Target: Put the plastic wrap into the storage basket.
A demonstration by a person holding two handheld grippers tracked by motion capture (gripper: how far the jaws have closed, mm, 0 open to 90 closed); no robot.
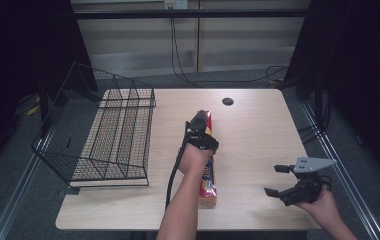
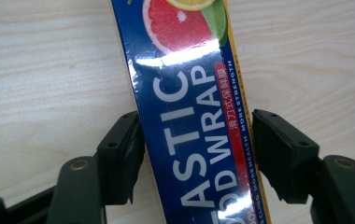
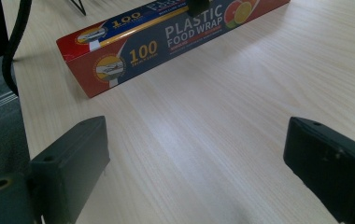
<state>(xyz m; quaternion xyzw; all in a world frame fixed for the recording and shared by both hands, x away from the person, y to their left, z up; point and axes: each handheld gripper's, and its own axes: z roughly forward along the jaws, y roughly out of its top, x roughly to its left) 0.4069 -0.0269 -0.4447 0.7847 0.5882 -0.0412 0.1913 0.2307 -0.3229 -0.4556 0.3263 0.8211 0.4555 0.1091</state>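
High view: box (image 1: 208, 175) lies mid-desk (image 1: 258, 130), end toward near edge.
Left gripper (image 1: 198, 121): fingers (image 2: 119, 158) straddle box, right pad apart, not gripping.
Right gripper (image 1: 278, 180): fingers wide, empty, near right corner.

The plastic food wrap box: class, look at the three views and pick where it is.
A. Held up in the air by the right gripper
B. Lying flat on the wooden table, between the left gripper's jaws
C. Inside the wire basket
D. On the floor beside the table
B: the plastic food wrap box lies flat on the table with the left gripper straddling it, apart from the wire basket.
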